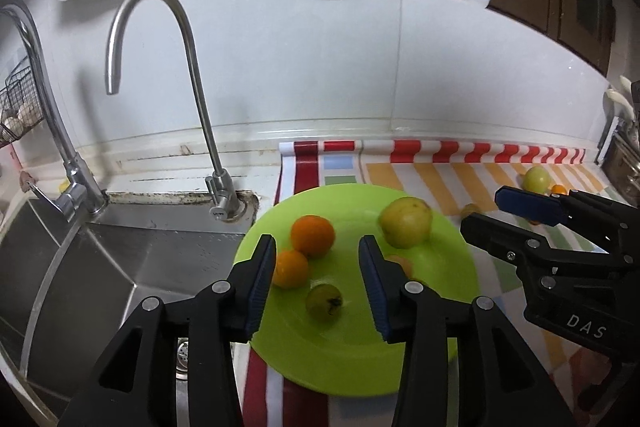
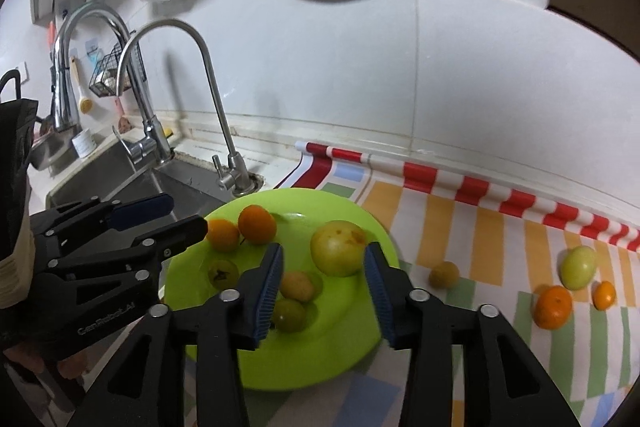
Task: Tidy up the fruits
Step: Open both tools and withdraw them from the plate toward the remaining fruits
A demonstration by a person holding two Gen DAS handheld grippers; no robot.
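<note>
Holding six mixed orange, yellow-green fruits, lime plate [image 2: 360, 331]; both grippers' jaws apart, empty.

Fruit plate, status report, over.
Left gripper and right gripper open, empty, over green plate. Six fruits on it; four on striped mat. Nothing in the way.
</note>
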